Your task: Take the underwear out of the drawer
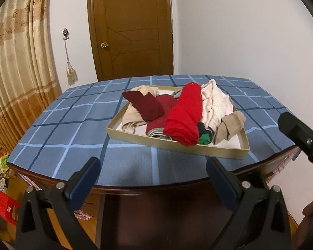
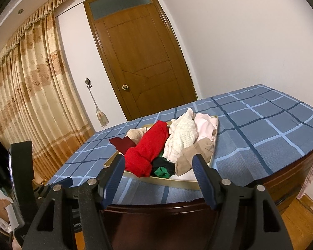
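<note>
A shallow tan drawer tray (image 1: pixel 177 144) (image 2: pixel 177 180) rests on a table under a blue checked cloth (image 1: pixel 73 129) (image 2: pixel 260 133). Several garments are heaped in it: a bright red roll (image 1: pixel 183 114) (image 2: pixel 148 148), a dark red piece (image 1: pixel 148 106), beige pieces (image 1: pixel 229 127) (image 2: pixel 189 158), pale pink and white ones (image 1: pixel 215 102) (image 2: pixel 183 137), and a green and black piece (image 1: pixel 204 138) (image 2: pixel 162 168). My left gripper (image 1: pixel 153 171) hangs open before the table's near edge, nothing between its fingers. My right gripper (image 2: pixel 159 166) is open too, just short of the tray's front wall, touching nothing.
A brown wooden door (image 1: pixel 133 29) (image 2: pixel 144 62) stands shut behind the table, beside a long beige curtain (image 1: pixel 16 66) (image 2: pixel 31 87). The table's dark wooden edge (image 2: pixel 292 166) drops to a wooden floor. Red and mixed clutter (image 1: pixel 4 204) lies on the floor at lower left.
</note>
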`<control>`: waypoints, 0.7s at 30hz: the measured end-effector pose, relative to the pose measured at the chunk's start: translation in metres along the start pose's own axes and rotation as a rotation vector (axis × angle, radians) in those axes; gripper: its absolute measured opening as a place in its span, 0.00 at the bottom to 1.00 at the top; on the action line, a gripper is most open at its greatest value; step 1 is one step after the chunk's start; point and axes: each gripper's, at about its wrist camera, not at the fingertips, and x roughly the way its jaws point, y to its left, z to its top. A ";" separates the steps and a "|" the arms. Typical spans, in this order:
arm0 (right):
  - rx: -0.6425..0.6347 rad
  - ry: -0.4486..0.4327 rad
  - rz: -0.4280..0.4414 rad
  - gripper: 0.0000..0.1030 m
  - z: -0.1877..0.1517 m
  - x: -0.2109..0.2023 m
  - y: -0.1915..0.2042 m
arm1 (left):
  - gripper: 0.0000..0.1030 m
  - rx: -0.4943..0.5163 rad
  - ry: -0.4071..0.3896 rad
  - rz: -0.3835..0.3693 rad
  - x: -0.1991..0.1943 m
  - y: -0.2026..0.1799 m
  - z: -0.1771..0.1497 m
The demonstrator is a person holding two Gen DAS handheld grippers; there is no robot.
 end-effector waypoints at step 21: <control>-0.024 -0.050 0.006 0.69 -0.009 -0.040 0.011 | 0.99 -0.009 -0.028 -0.006 -0.032 0.000 -0.016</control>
